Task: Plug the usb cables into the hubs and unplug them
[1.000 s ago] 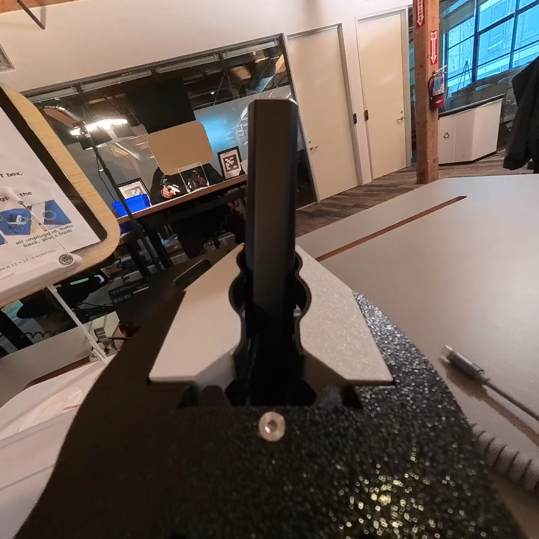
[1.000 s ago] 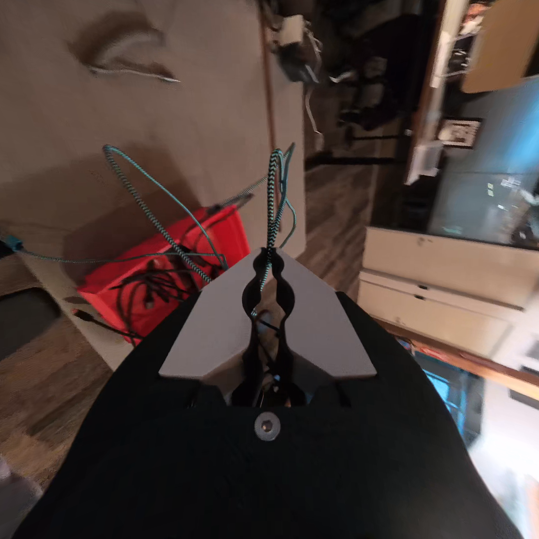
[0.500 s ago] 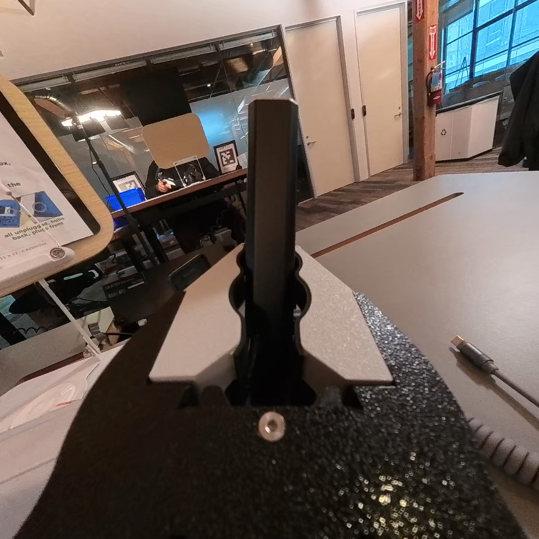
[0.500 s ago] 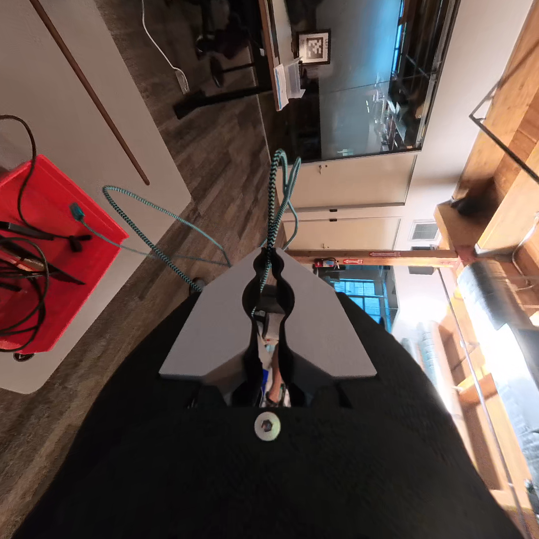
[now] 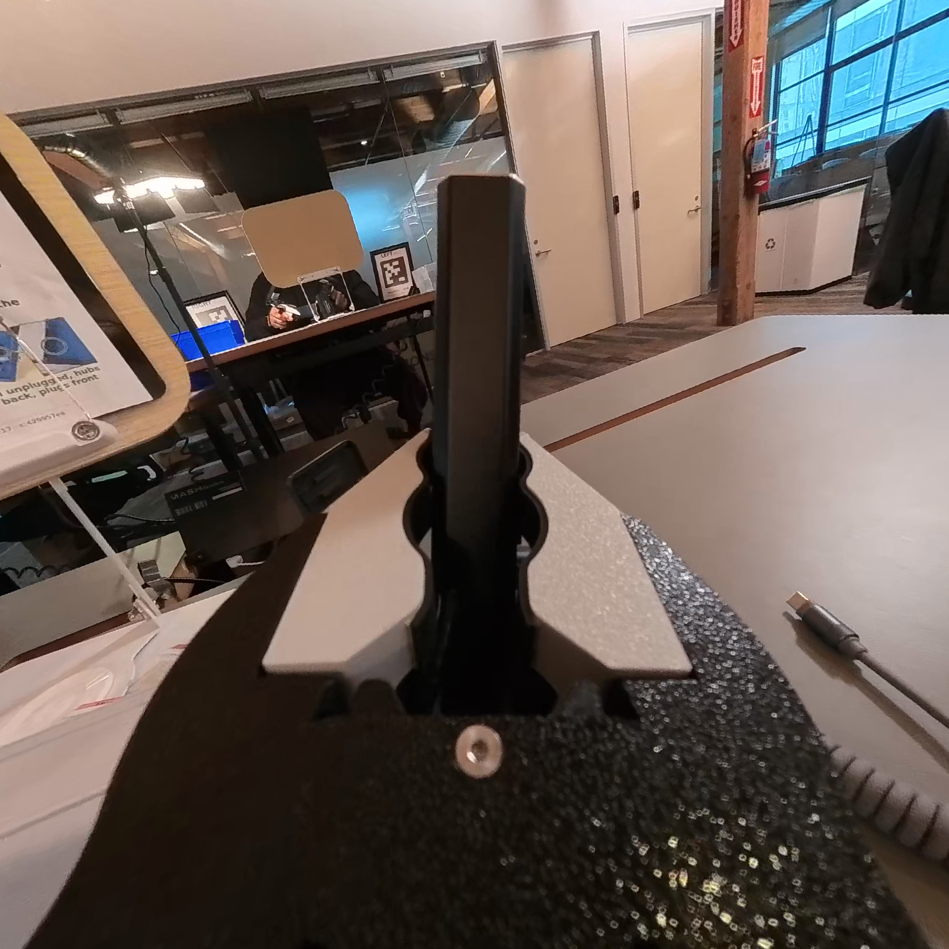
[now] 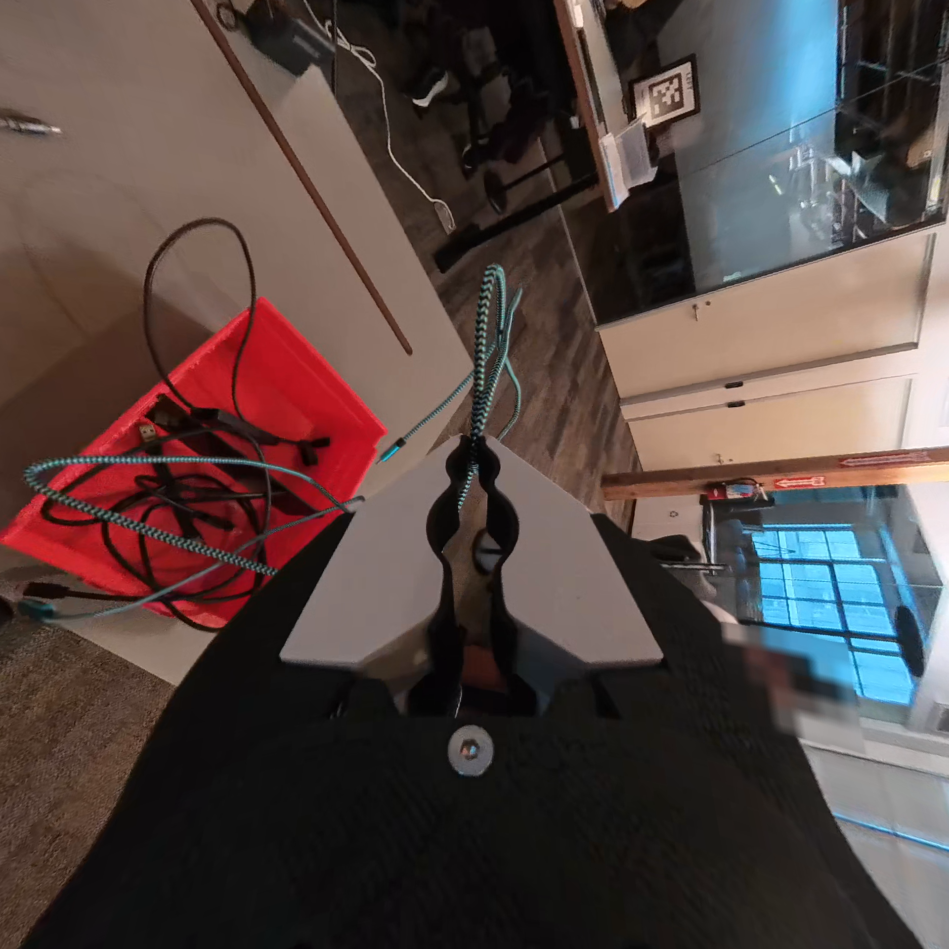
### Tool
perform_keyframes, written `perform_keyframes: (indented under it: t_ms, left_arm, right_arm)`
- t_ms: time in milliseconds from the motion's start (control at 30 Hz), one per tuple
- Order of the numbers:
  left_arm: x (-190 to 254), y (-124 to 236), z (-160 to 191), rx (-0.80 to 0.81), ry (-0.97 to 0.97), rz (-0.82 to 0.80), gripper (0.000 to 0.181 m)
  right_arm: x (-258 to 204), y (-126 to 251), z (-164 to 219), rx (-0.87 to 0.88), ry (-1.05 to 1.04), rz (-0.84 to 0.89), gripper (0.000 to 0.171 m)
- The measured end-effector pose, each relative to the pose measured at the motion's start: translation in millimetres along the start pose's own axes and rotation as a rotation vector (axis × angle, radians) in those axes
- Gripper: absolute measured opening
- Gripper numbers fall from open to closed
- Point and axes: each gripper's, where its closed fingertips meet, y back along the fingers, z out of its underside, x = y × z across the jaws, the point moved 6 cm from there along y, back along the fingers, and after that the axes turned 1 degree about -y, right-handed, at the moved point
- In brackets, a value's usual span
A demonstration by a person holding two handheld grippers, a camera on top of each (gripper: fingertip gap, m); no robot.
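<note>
My left gripper (image 5: 475, 462) is shut on a long dark grey hub (image 5: 480, 308) and holds it upright above the grey table (image 5: 744, 462). A grey cable with a metal plug (image 5: 821, 624) lies on the table to its right. My right gripper (image 6: 475, 454) is shut on a teal-and-black braided cable (image 6: 485, 349), pinched at the fingertips. The cable loops up past the fingertips and trails left over a red bin (image 6: 287, 369). One of its teal plugs (image 6: 393, 452) hangs free beside the bin.
The red bin holds several black cables and stands at the table's edge (image 6: 426, 287). A grey coiled cable (image 5: 883, 821) lies at the left gripper's right. A sign on a wooden stand (image 5: 77, 308) is at the left. A person sits at a far table (image 5: 308, 308).
The right wrist view has swung back towards the table and red bin, with the braided cable still pinched. The left gripper and the hub have barely moved.
</note>
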Motion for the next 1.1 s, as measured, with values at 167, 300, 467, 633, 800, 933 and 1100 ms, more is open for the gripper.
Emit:
perform_keyframes:
  t_ms: [167,300,467,633,800,933,1100]
  left_arm:
    - [2,-1,2,-0.009,-0.004,0.006,0.026]
    - [3,-2,3,-0.014,-0.017,0.01,0.026]
    - [4,-4,4,-0.022,-0.017,0.016,0.026]
    - [5,-3,4,-0.02,-0.015,0.022,0.026]
    - [4,-3,4,-0.02,-0.001,0.023,0.026]
    - [4,-3,4,-0.021,0.007,0.025,0.026]
    - [5,-4,5,-0.024,0.005,0.03,0.026]
  right_arm:
    - [-1,-5,18,-0.004,0.019,0.081,0.002]
    - [23,19,4,0.06,0.002,0.152,0.001]
    - [45,38,-8,0.09,0.004,0.235,0.001]
    - [36,32,-3,0.129,-0.02,0.228,0.001]
    - [-10,-1,28,0.098,-0.016,0.115,0.001]
    - [-67,-19,50,0.058,-0.007,-0.21,0.001]
    - [-111,-38,80,-0.094,-0.144,-0.646,0.001]
